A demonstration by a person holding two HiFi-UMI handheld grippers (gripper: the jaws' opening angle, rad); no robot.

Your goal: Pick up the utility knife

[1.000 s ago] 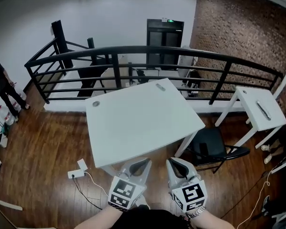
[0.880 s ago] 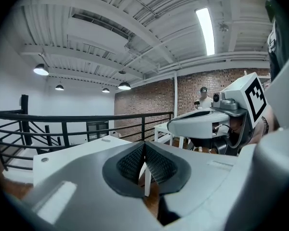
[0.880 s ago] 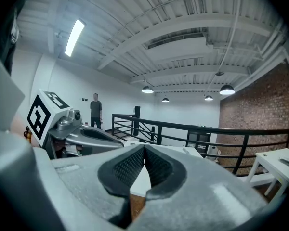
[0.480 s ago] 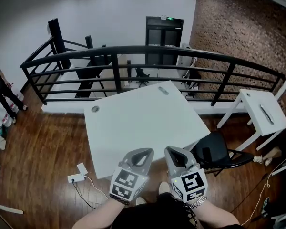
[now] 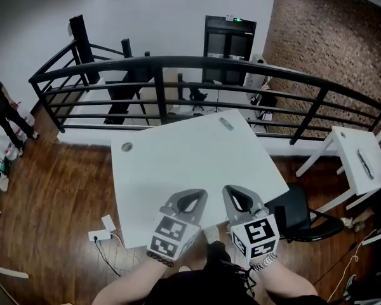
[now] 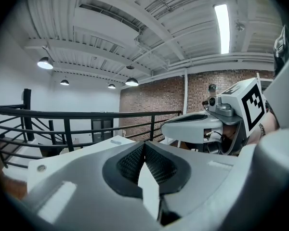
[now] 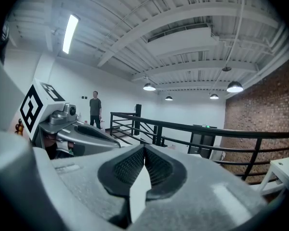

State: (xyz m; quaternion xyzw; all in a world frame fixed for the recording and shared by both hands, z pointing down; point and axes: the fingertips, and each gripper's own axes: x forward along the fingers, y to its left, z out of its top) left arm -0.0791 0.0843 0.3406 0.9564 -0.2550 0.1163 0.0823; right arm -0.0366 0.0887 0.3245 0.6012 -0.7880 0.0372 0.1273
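Note:
A small grey oblong thing (image 5: 225, 123), perhaps the utility knife, lies near the far edge of the white table (image 5: 178, 164); it is too small to tell for sure. It also shows as a small grey oblong (image 6: 115, 141) in the left gripper view. My left gripper (image 5: 190, 199) and right gripper (image 5: 239, 198) hover side by side over the table's near edge, far from that thing. Both are shut with nothing between the jaws, as the left gripper (image 6: 144, 144) and the right gripper (image 7: 144, 148) show in their own views.
A black railing (image 5: 241, 65) runs behind the table. A black chair (image 5: 298, 211) stands at the table's right. A small white side table (image 5: 352, 154) at the far right carries a long dark object (image 5: 366, 164). A person (image 5: 3, 110) stands far left. A power strip (image 5: 98, 235) lies on the wood floor.
Both grippers have moved forward together, from the floor short of the table to above its near edge. Both jaws stayed shut.

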